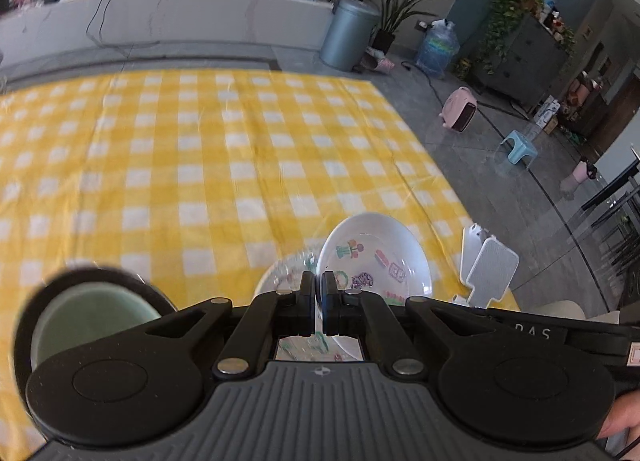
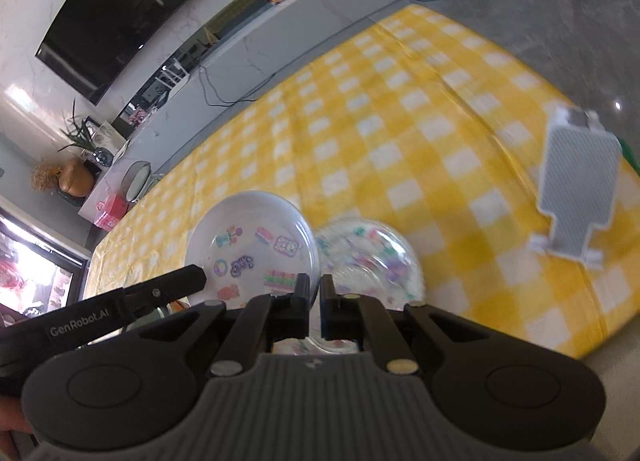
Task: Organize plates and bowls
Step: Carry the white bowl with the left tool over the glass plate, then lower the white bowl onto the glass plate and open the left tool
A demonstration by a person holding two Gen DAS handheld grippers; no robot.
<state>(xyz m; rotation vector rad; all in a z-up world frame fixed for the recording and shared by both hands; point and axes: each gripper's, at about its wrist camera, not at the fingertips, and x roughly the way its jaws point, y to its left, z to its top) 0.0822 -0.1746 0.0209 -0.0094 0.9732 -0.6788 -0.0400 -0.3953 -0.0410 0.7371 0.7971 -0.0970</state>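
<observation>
Your left gripper (image 1: 318, 281) has its fingers clenched on the rim of the white sticker-print plate (image 1: 376, 257), held tilted above the yellow checked worktop (image 1: 200, 165). Your right gripper (image 2: 314, 287) pinches what looks like the clear patterned plate (image 2: 372, 261), though blur hides the contact. A green bowl (image 1: 92, 317) sits left, a grey rack (image 2: 576, 185) right.
</observation>
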